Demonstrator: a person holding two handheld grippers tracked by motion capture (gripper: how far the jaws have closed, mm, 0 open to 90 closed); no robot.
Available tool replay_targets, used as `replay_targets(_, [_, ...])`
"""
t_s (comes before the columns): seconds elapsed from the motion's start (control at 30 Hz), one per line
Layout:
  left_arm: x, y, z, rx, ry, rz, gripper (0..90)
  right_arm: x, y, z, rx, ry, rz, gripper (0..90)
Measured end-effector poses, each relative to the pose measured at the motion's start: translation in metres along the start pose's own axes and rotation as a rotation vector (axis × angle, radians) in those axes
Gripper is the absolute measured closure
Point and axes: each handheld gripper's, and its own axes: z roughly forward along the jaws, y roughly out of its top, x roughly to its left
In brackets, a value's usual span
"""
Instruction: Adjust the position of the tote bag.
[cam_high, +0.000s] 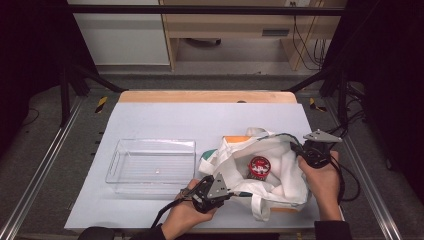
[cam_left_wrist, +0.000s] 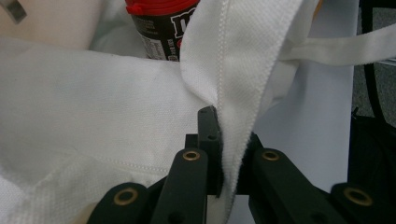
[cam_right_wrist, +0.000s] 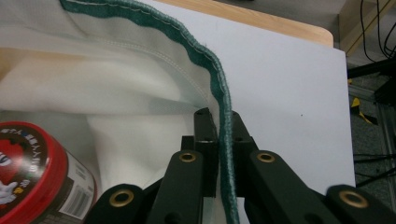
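High view showed a white bag (cam_high: 280, 170) at lower right of the worktop (cam_high: 165, 120), mouth spread by both claws: left claw (cam_high: 227, 192) clenched on its near rim, right claw (cam_high: 298, 150) on the green-edged far rim. A red-lidded can (cam_high: 259, 167) stood inside; lifting it toward the clear bin (cam_high: 150, 165) probably needed one claw freed.

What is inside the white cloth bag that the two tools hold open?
Inside the white cloth bag stands a dark can with a red lid. The bag's folds cover its lower part and the bag's bottom, so anything else there stays hidden.
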Motion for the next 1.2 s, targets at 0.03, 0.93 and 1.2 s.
replay_targets(0.03, [0.001, 0.0, 0.0, 0.001, -0.001, 0.001, 86.4, 0.0, -0.001, 0.001, 0.004, -0.003, 0.0, 87.2])
replay_targets(0.93, [0.003, -0.005, 0.004, 0.015, 0.002, -0.008, 86.1, 0.003, -0.009, 0.004, 0.015, -0.062, -0.026, 68.8])
replay_targets(1.2, [0.004, -0.004, 0.003, 0.01, 0.007, -0.009, 86.0, 0.005, -0.001, -0.011, -0.008, -0.068, -0.031, 53.7])
